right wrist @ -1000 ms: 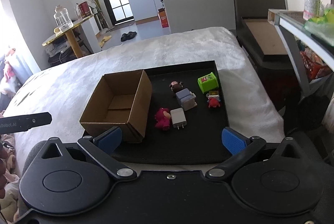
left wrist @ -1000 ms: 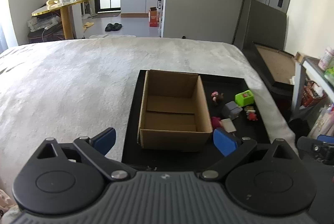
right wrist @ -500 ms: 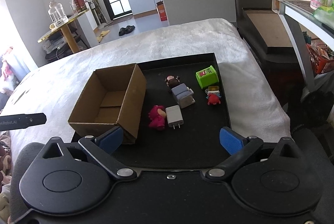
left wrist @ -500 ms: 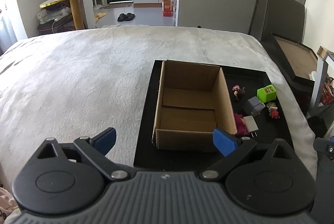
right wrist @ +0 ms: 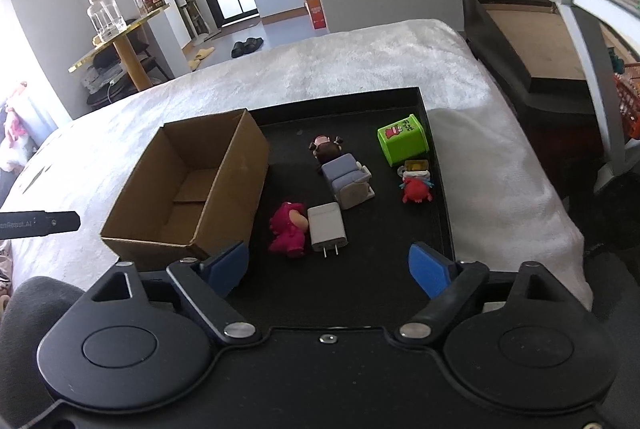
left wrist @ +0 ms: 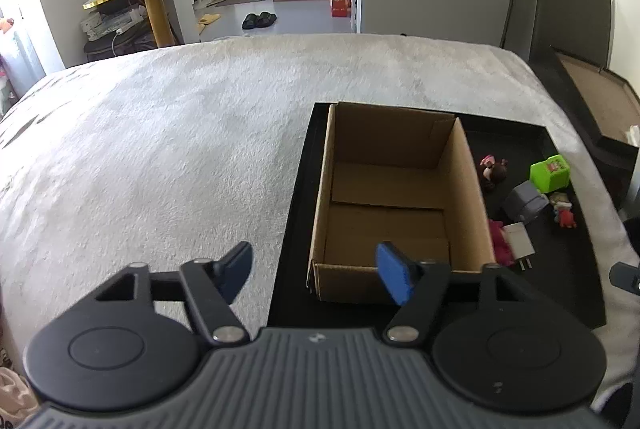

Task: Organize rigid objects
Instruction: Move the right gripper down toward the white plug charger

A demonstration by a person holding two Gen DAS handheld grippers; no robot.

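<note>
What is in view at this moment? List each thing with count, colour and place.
Cardboard box: 1, brown, open and empty, tray's left part.
Tray: 1, black, on the white blanket.
Plush toy: 1, pink, beside the box.
Charger: 1, white, touching the plush.
Grey block: 1, mid-tray.
Doll: 1, dark-haired, behind the block.
Green cube: 1, tray's right edge.
Red figure: 1, near the cube.
Left gripper: open, blue pads.
Right gripper: open, blue pads.

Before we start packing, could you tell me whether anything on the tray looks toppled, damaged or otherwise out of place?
Nothing looks damaged or spilled. The cardboard box sits upright and empty on the black tray. The pink plush figure and the white charger lie flat, touching each other; the green cube sits tilted.
</note>
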